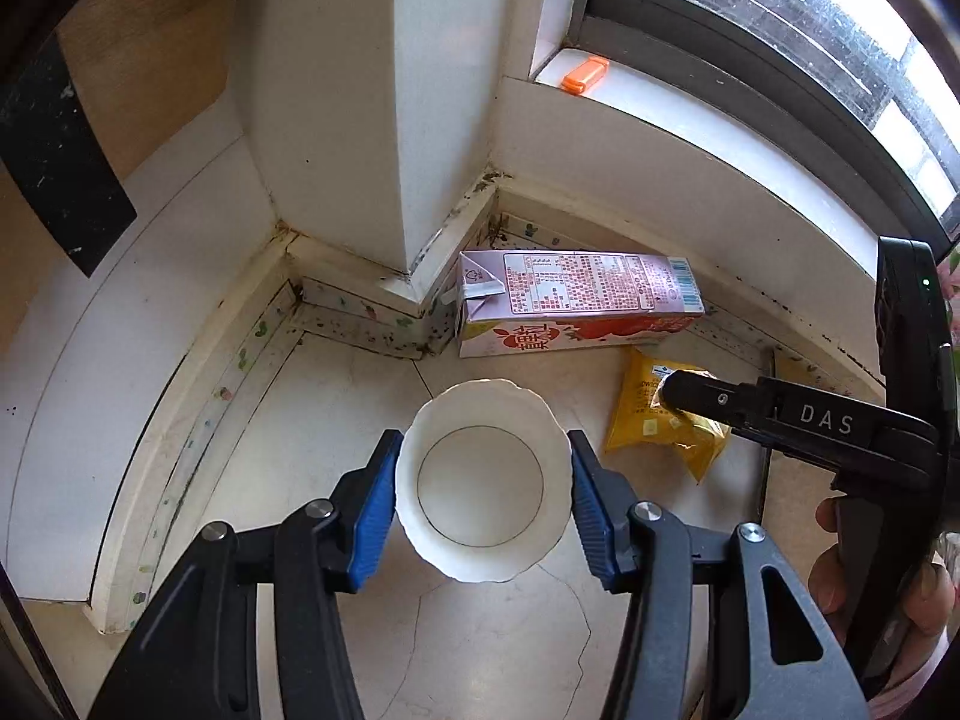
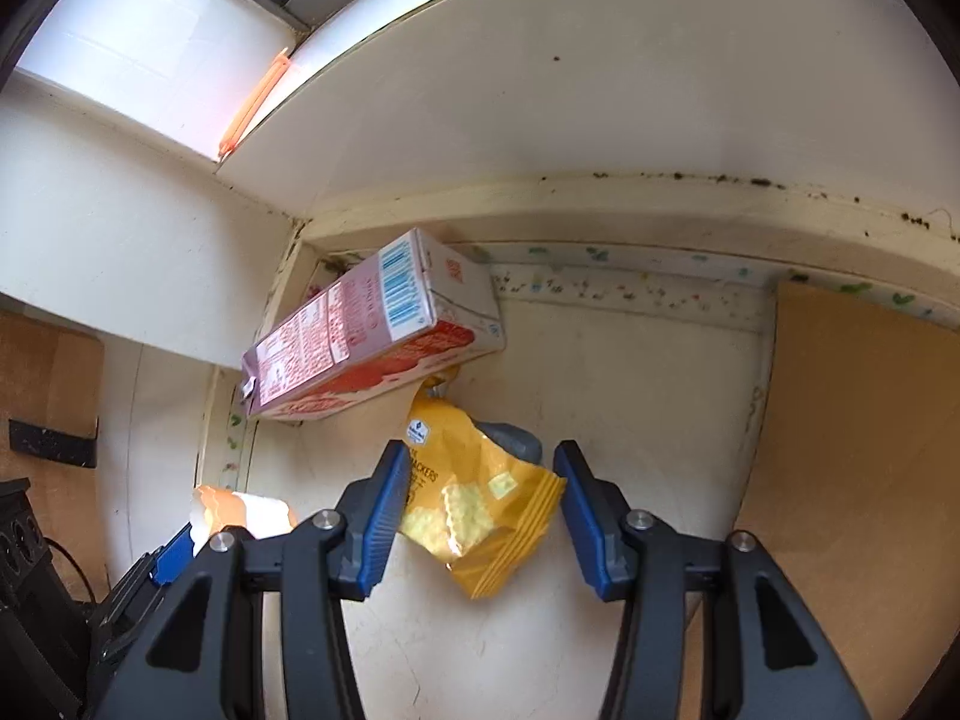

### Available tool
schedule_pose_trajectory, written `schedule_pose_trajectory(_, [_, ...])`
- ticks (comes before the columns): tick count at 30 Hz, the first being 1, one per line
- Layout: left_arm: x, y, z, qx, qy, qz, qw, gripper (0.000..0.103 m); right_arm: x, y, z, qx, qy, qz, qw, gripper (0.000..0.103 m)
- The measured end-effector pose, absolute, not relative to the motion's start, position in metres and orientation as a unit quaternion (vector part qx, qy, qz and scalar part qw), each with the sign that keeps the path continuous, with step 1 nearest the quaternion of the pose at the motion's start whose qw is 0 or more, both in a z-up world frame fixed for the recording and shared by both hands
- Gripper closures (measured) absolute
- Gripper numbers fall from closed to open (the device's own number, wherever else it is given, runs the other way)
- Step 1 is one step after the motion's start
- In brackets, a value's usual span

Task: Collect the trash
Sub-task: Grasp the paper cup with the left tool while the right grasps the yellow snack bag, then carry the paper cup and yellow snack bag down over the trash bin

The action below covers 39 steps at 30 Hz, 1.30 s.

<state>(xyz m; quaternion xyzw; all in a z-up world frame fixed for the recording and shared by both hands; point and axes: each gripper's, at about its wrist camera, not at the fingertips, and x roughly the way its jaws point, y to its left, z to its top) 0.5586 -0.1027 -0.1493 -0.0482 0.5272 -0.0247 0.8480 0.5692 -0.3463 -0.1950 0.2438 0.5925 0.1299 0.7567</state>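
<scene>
Left gripper (image 1: pixel 483 480) is clamped on the white bowl (image 1: pixel 480 516), both blue pads against its scalloped rim, bowl lifted off the floor. Right gripper (image 2: pixel 474 498) has its jaws parted around the yellow cracker bag (image 2: pixel 480 516); left pad looks to touch the bag edge, right pad stands clear, so I read it as not gripped yet. Bag lies on the floor near the corner, just in front of the pink carton (image 2: pixel 372 330), which lies on its side against the skirting.

Risks I see:
- Bag is crinkled foil. If I close on the loose edge only, it slides out or tears.
- Bowl is held by the rim alone. Any tilt while I focus on the right side and it slips.
- Right fingers are close to the carton; a push forward shoves it deeper into the corner.
- Grippers work side by side, collision likely if I swing left.
</scene>
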Motion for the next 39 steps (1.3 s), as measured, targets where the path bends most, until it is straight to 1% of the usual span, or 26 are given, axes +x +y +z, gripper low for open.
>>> schedule_pose_trajectory(5, [0.553, -0.099, -0.144, -0.047, 0.525, -0.028, 0.849, 0.051, 0.564, -0.344, -0.194, 0.234, 0.592, 0.146, 0.757, 0.053])
schedule_pose_trajectory(7, [0.546, -0.097, -0.141, -0.046, 0.524, -0.029, 0.85, 0.051, 0.557, -0.333, -0.192, 0.228, 0.592, 0.151, 0.758, 0.064])
schedule_pose_trajectory(8, [0.544, -0.096, -0.14, -0.046, 0.524, -0.03, 0.85, 0.051, 0.554, -0.331, -0.191, 0.223, 0.593, 0.153, 0.759, 0.078])
schedule_pose_trajectory(9, [0.54, -0.096, -0.139, -0.045, 0.524, -0.032, 0.85, 0.051, 0.554, -0.323, -0.191, 0.217, 0.594, 0.152, 0.76, 0.088])
schedule_pose_trajectory(10, [0.537, -0.096, -0.137, -0.044, 0.524, -0.033, 0.85, 0.051, 0.55, -0.319, -0.19, 0.209, 0.594, 0.151, 0.762, 0.088])
schedule_pose_trajectory(12, [0.528, -0.096, -0.134, -0.041, 0.525, -0.038, 0.85, 0.051, 0.539, -0.318, -0.185, 0.201, 0.592, 0.153, 0.765, 0.094])
schedule_pose_trajectory(18, [0.492, -0.095, -0.117, -0.032, 0.52, -0.053, 0.852, 0.051, 0.501, -0.313, -0.159, 0.197, 0.582, 0.156, 0.774, 0.096])
schedule_pose_trajectory(24, [0.435, -0.092, -0.094, -0.013, 0.511, -0.082, 0.855, 0.051, 0.448, -0.309, -0.125, 0.195, 0.565, 0.146, 0.789, 0.096])
schedule_pose_trajectory(30, [0.365, -0.082, -0.073, 0.0, 0.507, -0.117, 0.854, 0.051, 0.375, -0.298, -0.093, 0.199, 0.546, 0.128, 0.804, 0.097])
schedule_pose_trajectory(39, [0.243, -0.059, -0.033, 0.029, 0.492, -0.171, 0.853, 0.051, 0.242, -0.274, -0.041, 0.21, 0.513, 0.121, 0.823, 0.097])
